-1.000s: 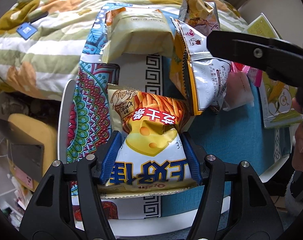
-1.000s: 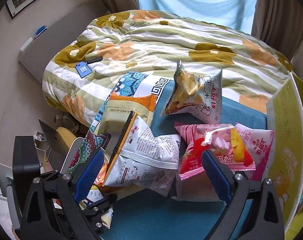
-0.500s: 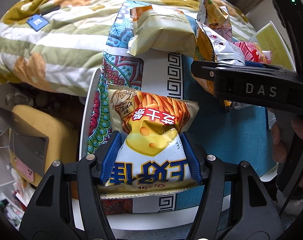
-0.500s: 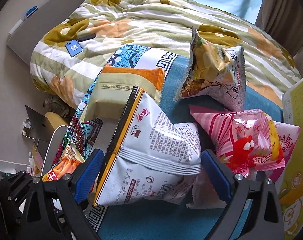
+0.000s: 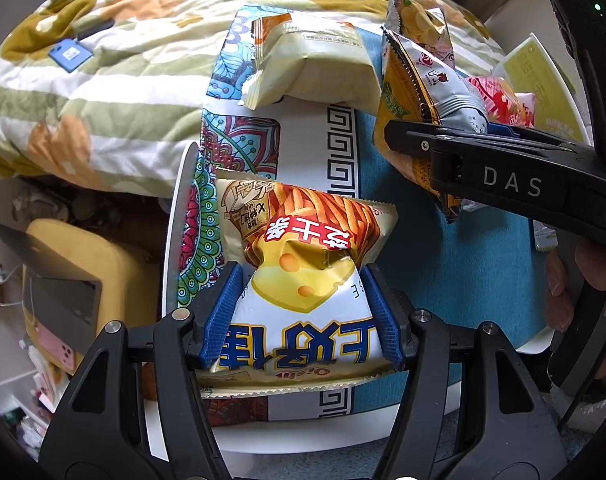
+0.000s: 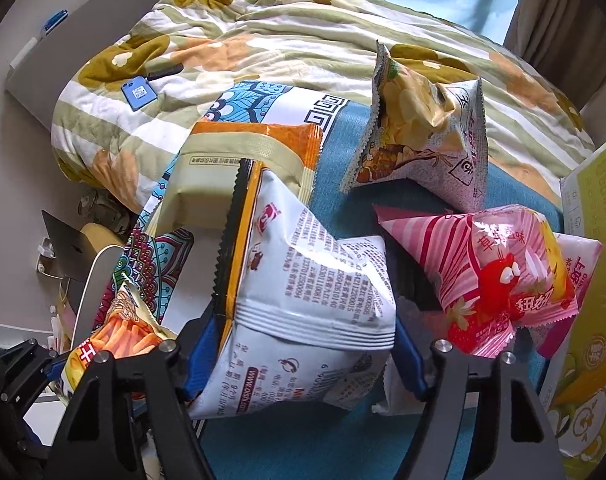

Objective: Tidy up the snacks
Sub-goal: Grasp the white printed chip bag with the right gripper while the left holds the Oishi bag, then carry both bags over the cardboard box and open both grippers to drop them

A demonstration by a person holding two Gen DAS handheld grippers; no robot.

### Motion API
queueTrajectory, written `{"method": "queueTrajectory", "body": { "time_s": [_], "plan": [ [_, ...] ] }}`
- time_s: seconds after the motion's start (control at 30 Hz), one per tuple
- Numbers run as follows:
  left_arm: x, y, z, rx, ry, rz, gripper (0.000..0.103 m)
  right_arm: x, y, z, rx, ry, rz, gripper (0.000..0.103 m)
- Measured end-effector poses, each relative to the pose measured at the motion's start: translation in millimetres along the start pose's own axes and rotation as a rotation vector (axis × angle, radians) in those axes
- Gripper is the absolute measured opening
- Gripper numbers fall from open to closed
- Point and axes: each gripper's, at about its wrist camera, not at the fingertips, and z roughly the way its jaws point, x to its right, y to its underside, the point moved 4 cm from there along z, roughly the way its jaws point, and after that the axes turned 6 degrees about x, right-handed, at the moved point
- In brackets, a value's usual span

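Observation:
My left gripper (image 5: 303, 316) is shut on a yellow and orange cheese-stick snack bag (image 5: 303, 264), held just above the table's near left edge; the bag also shows in the right wrist view (image 6: 119, 340). My right gripper (image 6: 303, 352) is shut on a white and orange snack bag (image 6: 303, 280), which also shows in the left wrist view (image 5: 423, 92). A cream and orange bag (image 6: 239, 172), a potato-chip bag (image 6: 423, 140) and a pink strawberry bag (image 6: 495, 276) lie on the table beyond.
The round table has a blue and patterned cloth (image 6: 343, 136). A bed with a floral quilt (image 6: 303, 40) lies behind it, with a blue card (image 6: 139, 92) on it. A yellow-green box (image 6: 591, 280) stands at the right. A yellow stool (image 5: 75, 272) is at the lower left.
My right gripper moved forward and closed on the white and orange bag. My left gripper kept hold of the cheese-stick bag and drew back slightly.

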Motion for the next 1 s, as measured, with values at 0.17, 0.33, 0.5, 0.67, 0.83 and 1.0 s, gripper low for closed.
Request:
{"method": "queueTrajectory", "body": {
  "time_s": [0.17,0.33,0.5,0.67,0.83,1.0],
  "plan": [
    [7,-3,-15,0.022,0.002,0.043,0.058,-2,-1,-20,0.045,-0.033,0.017,0.067],
    [21,-12,-38,0.064,0.018,0.105,0.058,-2,-4,-52,0.108,-0.058,0.050,0.067],
    [41,-36,-65,0.141,0.050,0.180,0.058,10,-11,-98,0.202,-0.061,0.105,0.067],
    [70,-65,-89,0.210,0.077,0.259,0.058,39,-16,-149,0.293,-0.045,0.187,0.067],
    [110,-96,-109,0.283,0.100,0.294,0.058,84,-11,-195,0.361,0.005,0.248,0.067],
    [169,-127,-121,0.352,0.111,0.321,0.058,138,-2,-228,0.418,0.054,0.296,0.067]
  ]
}}
